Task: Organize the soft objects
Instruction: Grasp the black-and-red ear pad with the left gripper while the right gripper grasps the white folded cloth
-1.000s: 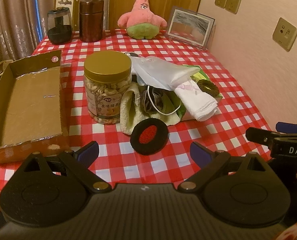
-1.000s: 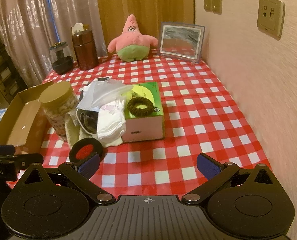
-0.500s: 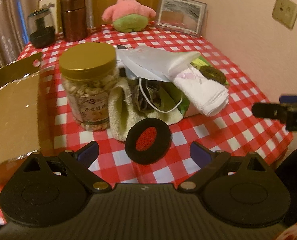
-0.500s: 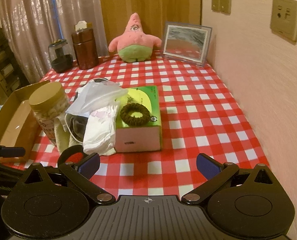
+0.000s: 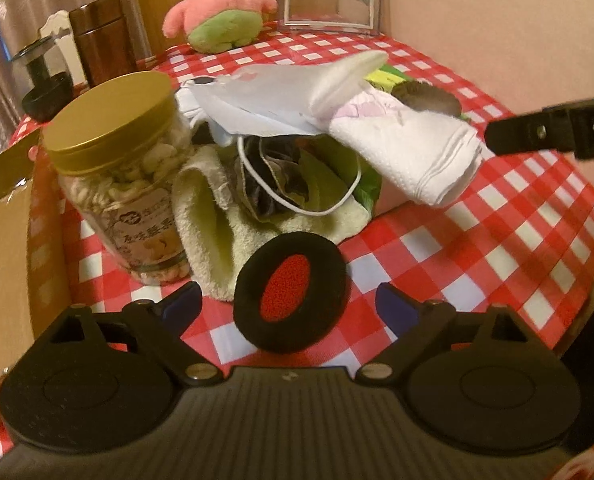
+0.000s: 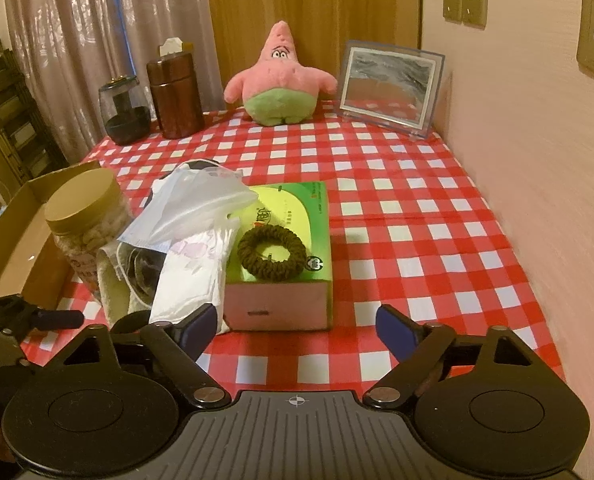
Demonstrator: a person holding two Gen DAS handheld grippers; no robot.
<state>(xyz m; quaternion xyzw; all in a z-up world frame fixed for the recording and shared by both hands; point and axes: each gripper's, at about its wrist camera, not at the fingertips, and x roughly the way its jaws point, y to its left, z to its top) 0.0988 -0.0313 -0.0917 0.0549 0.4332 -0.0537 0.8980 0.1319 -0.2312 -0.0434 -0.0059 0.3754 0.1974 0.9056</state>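
Observation:
A black ear pad with a red centre (image 5: 289, 291) leans on a pale green towel (image 5: 213, 224). My left gripper (image 5: 289, 306) is open, its fingers on either side of the pad, not touching it. Behind lie a face mask (image 5: 281, 176), a folded white cloth (image 5: 413, 148) (image 6: 193, 276) and a thin plastic bag (image 6: 193, 204). A brown hair scrunchie (image 6: 272, 253) rests on a green tissue box (image 6: 297, 208). My right gripper (image 6: 293, 324) is open and empty in front of the box. A pink star plush (image 6: 279, 80) sits at the back.
A jar of nuts with a gold lid (image 5: 117, 184) stands left of the pile. An open cardboard box (image 5: 1, 256) lies at the far left. A picture frame (image 6: 389, 88), a brown canister (image 6: 175, 98) and a dark glass jar (image 6: 125, 112) stand at the back. A wall is on the right.
My left gripper has moved forward and down, close to the ear pad, which now sits between its fingers. My right gripper has moved closer to the tissue box.

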